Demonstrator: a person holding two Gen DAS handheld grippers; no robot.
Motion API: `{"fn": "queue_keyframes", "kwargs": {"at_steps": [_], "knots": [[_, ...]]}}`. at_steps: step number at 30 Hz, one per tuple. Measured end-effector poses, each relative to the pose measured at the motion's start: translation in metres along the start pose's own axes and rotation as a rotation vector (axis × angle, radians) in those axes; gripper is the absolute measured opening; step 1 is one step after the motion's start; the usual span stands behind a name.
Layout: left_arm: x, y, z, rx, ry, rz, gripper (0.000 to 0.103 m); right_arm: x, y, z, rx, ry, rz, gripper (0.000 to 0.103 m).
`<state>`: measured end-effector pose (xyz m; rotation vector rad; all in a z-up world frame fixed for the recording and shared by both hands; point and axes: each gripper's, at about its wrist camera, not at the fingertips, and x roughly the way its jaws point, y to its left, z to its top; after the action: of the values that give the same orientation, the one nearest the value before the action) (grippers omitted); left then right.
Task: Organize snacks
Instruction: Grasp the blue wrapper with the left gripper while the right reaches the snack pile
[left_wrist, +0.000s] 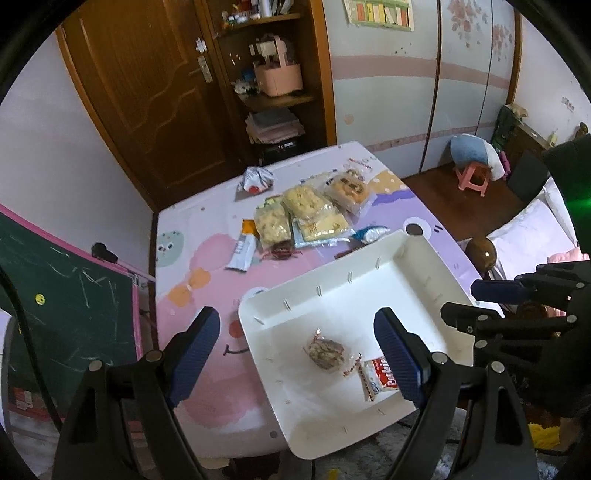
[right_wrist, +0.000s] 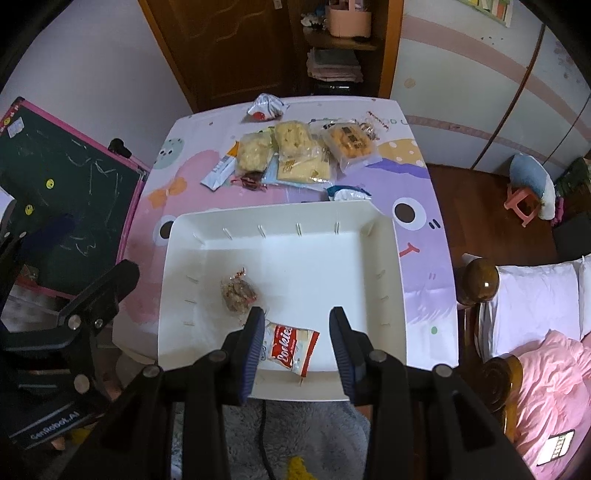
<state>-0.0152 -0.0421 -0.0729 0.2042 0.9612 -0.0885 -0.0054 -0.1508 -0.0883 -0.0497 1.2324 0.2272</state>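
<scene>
Tray (right_wrist: 384, 266): plain white, unpatterned. Inside it, cookie packet (right_wrist: 290, 345): red panel with white lettering on a white wrapper, at 6 o'clock; clear-wrapped brown snack (right_wrist: 238, 290) at 8 o'clock from the tray's middle. Table cover (right_wrist: 424, 295): pink and lilac cartoon print with dark eye spots, an orange bow and a yellow dotted patch. At 12 o'clock from the tray, pale yellow pastry packs (right_wrist: 291, 140). Both grippers: black frames, dark blue ribbed pads (right_wrist: 255, 347). Chalkboard (right_wrist: 70, 199): dark green, pink border.
</scene>
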Motion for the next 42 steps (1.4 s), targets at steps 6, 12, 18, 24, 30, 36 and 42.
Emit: {"fn": "queue_keyframes", "kwargs": {"at_steps": [6, 12, 18, 24, 30, 36, 42], "knots": [[-0.014, 0.003, 0.002, 0.004, -0.042, 0.002, 0.085, -0.016, -0.001, 0.001, 0.004, -0.045, -0.012, 0.037], [-0.019, 0.010, 0.001, -0.027, -0.069, -0.030, 0.086, -0.023, -0.002, -0.002, 0.020, -0.050, -0.031, 0.037], [-0.010, 0.019, 0.003, -0.074, -0.060, -0.064, 0.091, -0.032, -0.013, -0.002, 0.058, -0.069, -0.045, 0.037], [0.012, 0.015, 0.011, -0.047, -0.012, -0.087, 0.091, -0.028, -0.041, 0.001, 0.147, -0.063, -0.022, 0.037], [0.041, -0.008, 0.050, 0.115, -0.009, -0.143, 0.091, -0.018, -0.073, 0.019, 0.211, -0.062, -0.002, 0.037], [0.108, -0.045, 0.108, 0.253, 0.047, -0.211, 0.091, 0.012, -0.117, 0.057, 0.268, -0.065, -0.002, 0.037], [0.210, -0.081, 0.143, 0.278, 0.227, -0.284, 0.078, 0.058, -0.161, 0.086, 0.335, -0.035, 0.031, 0.037]]}}
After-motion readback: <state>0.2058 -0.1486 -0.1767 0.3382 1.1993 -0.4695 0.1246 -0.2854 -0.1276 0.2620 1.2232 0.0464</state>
